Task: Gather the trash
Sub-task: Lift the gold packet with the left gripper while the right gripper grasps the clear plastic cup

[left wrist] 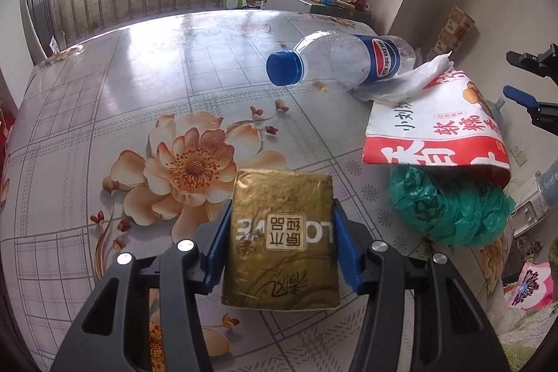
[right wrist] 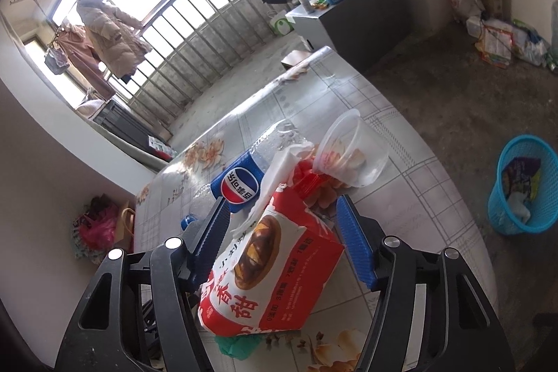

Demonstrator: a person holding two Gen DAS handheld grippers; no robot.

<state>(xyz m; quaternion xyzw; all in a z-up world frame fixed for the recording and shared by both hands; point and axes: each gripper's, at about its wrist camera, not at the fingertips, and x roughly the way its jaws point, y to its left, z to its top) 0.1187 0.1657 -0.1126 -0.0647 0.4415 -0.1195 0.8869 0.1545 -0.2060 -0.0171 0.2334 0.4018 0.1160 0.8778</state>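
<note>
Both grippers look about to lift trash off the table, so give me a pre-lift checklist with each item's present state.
1. Gold packet sits between the left gripper fingers: ok.
2. Left fingers pressing the packet's sides: ok, both look in contact.
3. Red and white snack bag sits between the right gripper fingers: ok.
4. Right fingers pressing the bag: not ok, a gap shows on one side.
5. Blue basket on the floor has room: ok, partly filled.
6. Tissue lying on the bag will stay put: cannot tell.
</note>
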